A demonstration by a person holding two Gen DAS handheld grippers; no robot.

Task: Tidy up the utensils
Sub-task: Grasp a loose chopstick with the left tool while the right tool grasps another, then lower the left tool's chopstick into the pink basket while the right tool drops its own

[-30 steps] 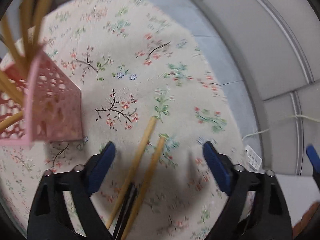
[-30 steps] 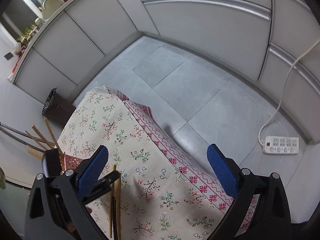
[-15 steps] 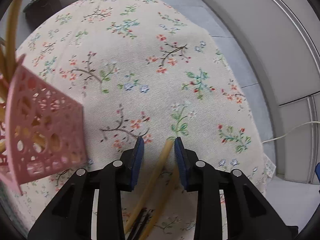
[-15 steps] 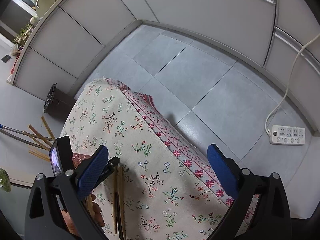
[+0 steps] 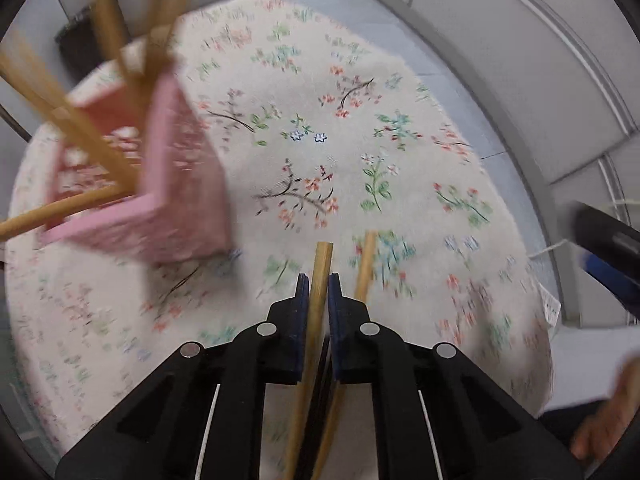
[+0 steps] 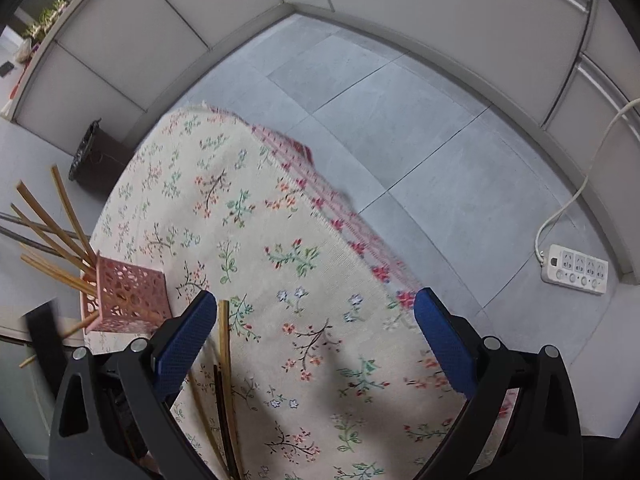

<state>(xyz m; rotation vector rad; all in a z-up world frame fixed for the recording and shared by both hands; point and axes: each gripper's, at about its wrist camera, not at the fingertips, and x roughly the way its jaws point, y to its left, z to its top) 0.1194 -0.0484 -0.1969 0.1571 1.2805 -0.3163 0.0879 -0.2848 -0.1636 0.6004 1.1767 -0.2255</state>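
The left hand-held gripper (image 5: 319,280) has its two blue pads pressed together on one wooden chopstick (image 5: 320,268). The stick runs along the gripper's own axis: its blunt end stands out a little past the fingertips, and the rest passes back between the black arms toward the camera. A second chopstick (image 5: 366,264) lies just beside it on the right, outside the pads, on the flowered cloth of the worktop (image 5: 400,92). A thin dark stick shows between the two, lower in the picture, but it is too hidden to tell more.

The pink holder (image 5: 176,184) stands ahead and to the left of the pinched stick, well apart from its tip, with several chopsticks already leaning out of its open top. So the way to the holder goes forward and left, and the stick, now almost flat and pointing away, probably has to be turned more upright before it can go into the opening. The picture is blurred there, so I cannot tell if the pinched stick is lifted off the cloth.

The right hand-held gripper (image 6: 316,340) hangs over the near part of the worktop with its blue pads spread wide and nothing between them. In its view the holder (image 6: 128,300) sits at the far left and the loose sticks (image 6: 226,360) lie beside its left finger. The left gripper is the nearer one to the holder and seems the one to do the placing.
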